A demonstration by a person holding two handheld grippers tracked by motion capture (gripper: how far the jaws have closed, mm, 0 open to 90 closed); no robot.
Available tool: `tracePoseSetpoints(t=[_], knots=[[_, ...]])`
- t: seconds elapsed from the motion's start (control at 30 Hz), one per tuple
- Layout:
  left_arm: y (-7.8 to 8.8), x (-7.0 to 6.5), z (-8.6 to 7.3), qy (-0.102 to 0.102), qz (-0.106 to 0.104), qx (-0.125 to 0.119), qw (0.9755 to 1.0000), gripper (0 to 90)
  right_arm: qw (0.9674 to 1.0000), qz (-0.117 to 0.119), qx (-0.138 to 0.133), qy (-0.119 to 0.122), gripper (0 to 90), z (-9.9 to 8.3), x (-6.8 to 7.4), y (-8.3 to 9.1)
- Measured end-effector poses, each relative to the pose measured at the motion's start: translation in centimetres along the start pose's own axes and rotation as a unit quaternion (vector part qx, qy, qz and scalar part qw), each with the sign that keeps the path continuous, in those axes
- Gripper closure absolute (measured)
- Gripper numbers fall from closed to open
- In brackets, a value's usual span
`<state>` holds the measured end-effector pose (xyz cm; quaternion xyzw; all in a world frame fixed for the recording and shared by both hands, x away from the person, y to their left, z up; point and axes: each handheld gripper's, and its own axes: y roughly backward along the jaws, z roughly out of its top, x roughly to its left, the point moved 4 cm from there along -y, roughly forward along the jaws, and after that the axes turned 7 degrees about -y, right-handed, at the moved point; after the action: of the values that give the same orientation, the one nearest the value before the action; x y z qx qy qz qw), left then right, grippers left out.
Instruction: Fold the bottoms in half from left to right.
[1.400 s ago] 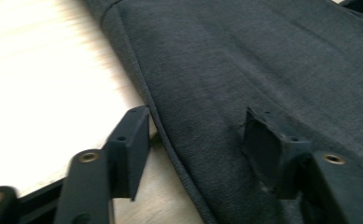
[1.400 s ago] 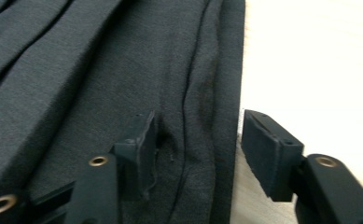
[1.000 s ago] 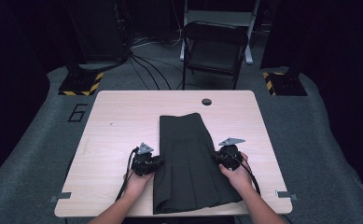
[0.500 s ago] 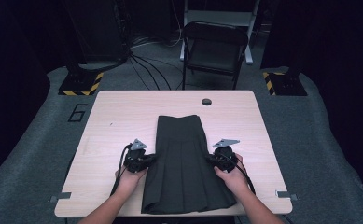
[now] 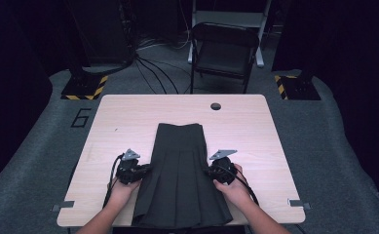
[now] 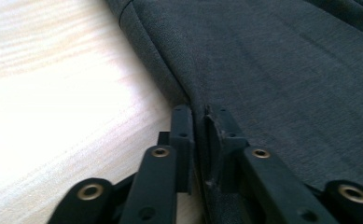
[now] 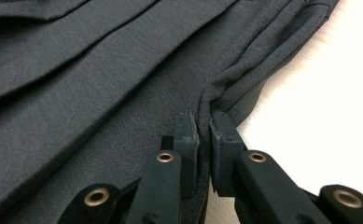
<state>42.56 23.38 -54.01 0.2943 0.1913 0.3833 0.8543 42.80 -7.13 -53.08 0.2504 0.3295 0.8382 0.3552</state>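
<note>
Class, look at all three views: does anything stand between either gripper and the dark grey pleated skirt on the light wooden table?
Nothing visible does. The left gripper and right gripper each already pinch an edge of the dark grey pleated skirt.

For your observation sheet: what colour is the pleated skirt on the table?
Dark charcoal grey skirt, plain weave, clearest in the right gripper view.

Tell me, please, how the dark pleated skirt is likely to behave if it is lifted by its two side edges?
The skirt will probably sag in the middle: the cloth already puckers where the left hand-held gripper and the right hand-held gripper pinch it. It looks light, lying thin and flat on the table. Its woven, matt surface seems unlikely to slip.
</note>
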Motion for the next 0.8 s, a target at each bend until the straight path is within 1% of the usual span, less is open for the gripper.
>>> tracePoseSetpoints(t=[0.03,0.07,0.1,0.13,0.17,0.2,0.23,0.27,0.3,0.33,0.37,0.43,0.47,0.5,0.57,0.6,0.63,0.67,0.7,0.77,0.8], knots=[[0.0,0.1,-0.1,0.0,0.0,-0.002,1.0,73.9,1.0,0.0,0.0,0.0,82.4,0.0,-0.1,0.0],[-0.1,0.2,-0.2,0.006,0.0,-0.004,1.0,72.5,1.0,0.002,-0.004,0.001,82.1,0.0,-0.2,0.0],[-0.1,0.2,-0.2,0.007,0.002,-0.003,1.0,65.4,1.0,0.003,-0.005,-0.003,81.6,-0.1,-0.3,0.0],[-0.1,0.3,-0.3,0.005,0.005,-0.003,1.0,65.4,1.0,0.003,-0.005,-0.003,81.6,-0.1,-0.3,0.0],[-0.3,0.4,-0.4,0.005,0.007,-0.002,1.0,61.6,1.0,0.003,-0.005,-0.005,81.4,-0.1,-0.3,-0.1],[-0.5,0.5,-0.5,0.011,0.008,-0.004,0.9999,56.9,1.0,0.003,-0.003,-0.005,81.1,-0.2,-0.4,0.0],[-0.5,0.5,-0.6,0.013,0.007,-0.003,0.9999,54.1,1.0,0.005,-0.004,-0.007,80.8,-0.2,-0.4,-0.1],[-0.5,0.6,-0.7,0.01,0.008,-0.009,0.9999,52.7,1.0,0.003,-0.006,-0.006,80.5,-0.2,-0.4,-0.1],[-0.5,0.6,-0.7,0.003,0.014,-0.01,0.9998,50.1,1.0,0.002,-0.005,-0.006,80.1,-0.2,-0.4,-0.1],[-0.6,0.6,-0.7,-0.001,0.015,-0.012,0.9998,48.0,1.0,0.002,-0.004,-0.005,79.9,-0.3,-0.5,-0.1],[-0.6,0.7,-0.7,-0.009,0.018,-0.014,0.9997,45.0,1.0,0.002,-0.004,-0.007,79.7,-0.3,-0.5,-0.1],[-0.7,0.7,-0.8,-0.012,0.015,-0.021,0.9996,39.3,1.0,0.002,-0.004,-0.008,78.7,-0.3,-0.5,-0.1],[-0.8,0.7,-0.9,-0.013,0.018,-0.027,0.9994,37.4,1.0,0.003,-0.005,-0.008,77.9,-0.3,-0.5,-0.1],[-0.8,0.7,-0.9,-0.016,0.012,-0.026,0.9995,34.6,1.0,0.002,-0.005,-0.008,76.6,-0.3,-0.6,-0.1],[-0.9,0.6,-0.9,-0.023,0.006,-0.025,0.9994,28.3,0.9999,0.002,-0.003,-0.011,73.8,-0.3,-0.6,-0.1],[-0.9,0.5,-0.9,-0.03,-0.002,-0.02,0.9994,25.0,0.9999,0.001,-0.006,-0.013,72.2,-0.3,-0.7,-0.1],[-1.0,0.5,-0.9,-0.034,-0.002,-0.02,0.9992,20.3,0.9999,0.001,-0.006,-0.014,70.1,-0.3,-0.7,-0.1],[-1.1,0.5,-0.8,-0.033,0.002,-0.022,0.9992,19.0,0.9999,0.002,-0.007,-0.016,68.5,-0.3,-0.7,-0.1],[-1.0,0.5,-0.7,-0.029,0.003,-0.011,0.9995,18.9,0.9998,0.002,-0.007,-0.017,67.2,-0.3,-0.8,-0.1],[-1.0,0.7,-0.6,-0.012,0.011,-0.007,0.9998,18.5,0.9997,0.001,-0.01,-0.02,65.2,-0.3,-0.8,0.0],[-0.9,0.9,-0.5,-0.007,0.014,-0.007,0.9999,18.5,0.9998,-0.001,-0.011,-0.018,64.3,-0.3,-0.8,0.0]])
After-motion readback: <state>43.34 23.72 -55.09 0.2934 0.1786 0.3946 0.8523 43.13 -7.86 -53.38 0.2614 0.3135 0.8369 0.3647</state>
